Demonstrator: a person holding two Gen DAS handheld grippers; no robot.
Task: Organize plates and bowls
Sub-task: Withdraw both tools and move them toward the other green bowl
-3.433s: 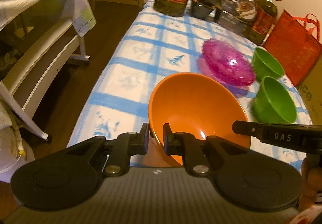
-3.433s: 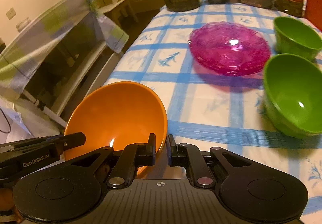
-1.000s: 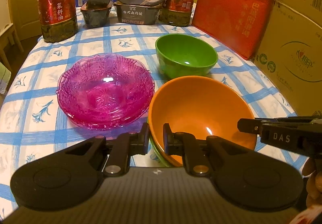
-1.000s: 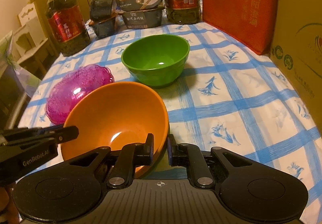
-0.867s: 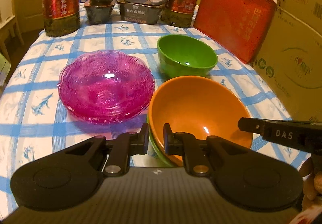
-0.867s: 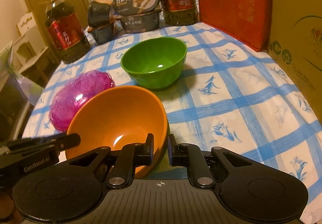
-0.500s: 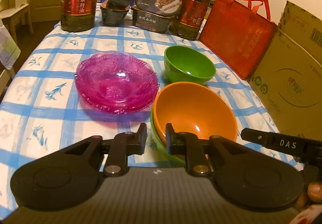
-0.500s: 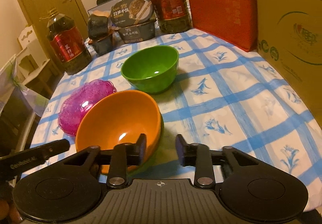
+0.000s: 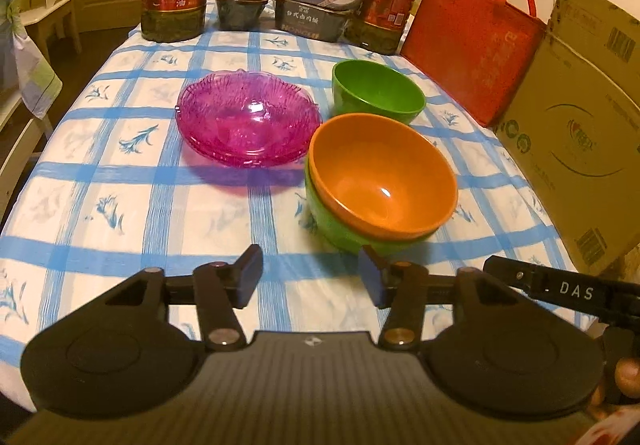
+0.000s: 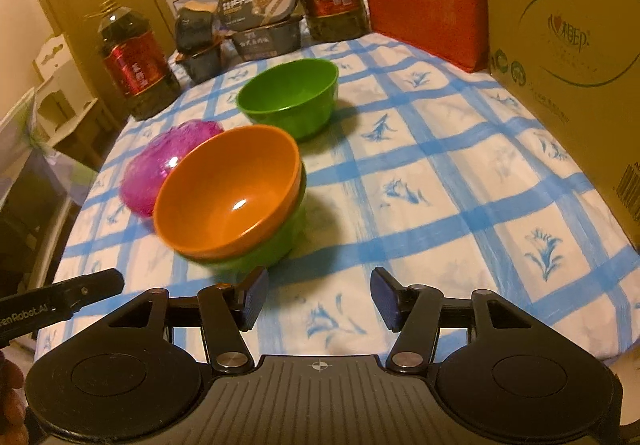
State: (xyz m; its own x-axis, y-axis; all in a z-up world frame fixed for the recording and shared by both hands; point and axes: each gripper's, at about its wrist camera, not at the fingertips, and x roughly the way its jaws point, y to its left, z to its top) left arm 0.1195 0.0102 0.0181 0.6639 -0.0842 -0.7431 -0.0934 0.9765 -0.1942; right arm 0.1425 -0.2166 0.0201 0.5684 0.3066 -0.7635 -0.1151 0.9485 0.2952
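1. Now both my jaws have just been opening and stand wide, nothing between them: left gripper, right gripper.
2. Orange bowl sits nested in a green bowl on the counter, just ahead, apart from both.
3. Second green bowl lies beyond; my right is nearer.
4. Readable: "DAS", "GenRobot.AI".

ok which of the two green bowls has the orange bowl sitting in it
The nearer green bowl, closest to the grippers, holds the orange bowl. The farther green bowl stands alone and empty.
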